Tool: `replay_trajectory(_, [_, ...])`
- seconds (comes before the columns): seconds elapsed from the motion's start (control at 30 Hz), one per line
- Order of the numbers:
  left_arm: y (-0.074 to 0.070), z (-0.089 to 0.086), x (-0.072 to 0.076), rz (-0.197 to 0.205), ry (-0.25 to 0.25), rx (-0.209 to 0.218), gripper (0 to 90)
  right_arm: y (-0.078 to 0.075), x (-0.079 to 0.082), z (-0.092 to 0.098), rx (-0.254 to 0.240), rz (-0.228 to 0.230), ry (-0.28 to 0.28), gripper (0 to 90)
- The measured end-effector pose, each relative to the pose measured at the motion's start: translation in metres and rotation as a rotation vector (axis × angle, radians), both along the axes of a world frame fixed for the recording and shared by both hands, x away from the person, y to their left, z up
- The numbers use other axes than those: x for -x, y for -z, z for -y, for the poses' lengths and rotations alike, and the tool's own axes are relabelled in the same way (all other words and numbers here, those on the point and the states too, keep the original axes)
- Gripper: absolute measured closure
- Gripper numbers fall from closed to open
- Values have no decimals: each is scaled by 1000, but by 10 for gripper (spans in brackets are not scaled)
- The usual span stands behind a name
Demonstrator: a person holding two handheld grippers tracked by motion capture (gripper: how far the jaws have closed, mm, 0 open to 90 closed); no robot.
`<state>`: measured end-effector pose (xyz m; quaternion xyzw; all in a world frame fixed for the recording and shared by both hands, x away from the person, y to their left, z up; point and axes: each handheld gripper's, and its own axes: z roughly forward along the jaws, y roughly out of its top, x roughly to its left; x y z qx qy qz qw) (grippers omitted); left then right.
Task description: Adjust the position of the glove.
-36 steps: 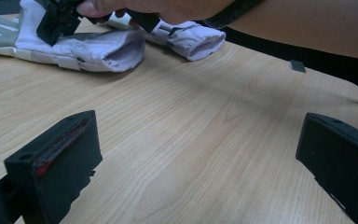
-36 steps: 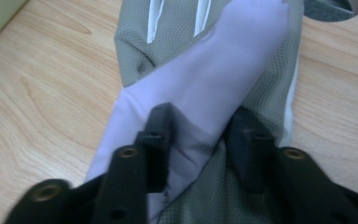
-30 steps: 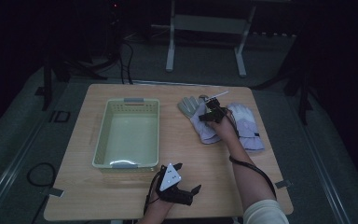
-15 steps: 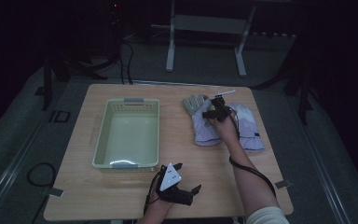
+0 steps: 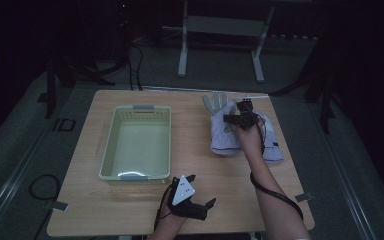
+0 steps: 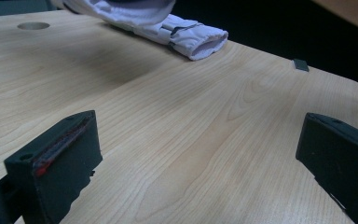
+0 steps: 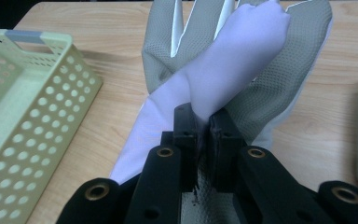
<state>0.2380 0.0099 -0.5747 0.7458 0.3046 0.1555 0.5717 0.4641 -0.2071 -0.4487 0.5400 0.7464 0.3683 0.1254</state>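
The right tool is clamped on a fold of the glove at the desk's two o'clock, probably to lift it toward the basket, while the left tool rests open at six o'clock.

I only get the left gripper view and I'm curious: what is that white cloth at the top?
Observer: It belongs to work gloves. One glove has a grey dotted palm and grey fingers.
Operator: Is anything holding it?
Observer: Yes. The right tool is shut on a white fold of that glove.
Operator: Where could it go?
Observer: Maybe into the pale green basket left of the gloves. It looks empty.
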Motion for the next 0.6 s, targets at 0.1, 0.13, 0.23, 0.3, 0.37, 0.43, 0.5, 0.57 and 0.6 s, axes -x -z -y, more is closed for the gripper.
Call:
replay_trajectory(0.1, [0, 0, 1, 8, -7, -6, 1, -8, 13, 1, -1, 24, 20, 837])
replay_trajectory(0.13, [0, 1, 1, 11, -8, -7, 1, -10, 17, 2, -5, 29, 24, 836])
replay_trajectory(0.23, [0, 1, 1, 13, -10, -10, 1, -13, 28, 2, 1, 49, 28, 836])
replay_trajectory(0.3, [0, 1, 1, 14, -8, -9, 1, -13, 36, 3, -4, 57, 30, 836])
replay_trajectory(0.37, [0, 1, 1, 17, -8, -10, 1, -11, 42, 2, -10, 56, 29, 835])
replay_trajectory(0.43, [0, 1, 2, 22, -6, -13, 1, -8, 48, 2, -11, 52, 31, 835])
replay_trajectory(0.5, [0, 1, 2, 25, -3, -14, 1, -7, 51, 1, -3, 51, 30, 835])
replay_trajectory(0.57, [0, 1, 2, 27, -2, -18, 1, -5, 53, 1, -3, 51, 33, 835])
replay_trajectory(0.6, [0, 2, 3, 31, -3, -21, 1, -3, 55, 1, 1, 53, 34, 835])
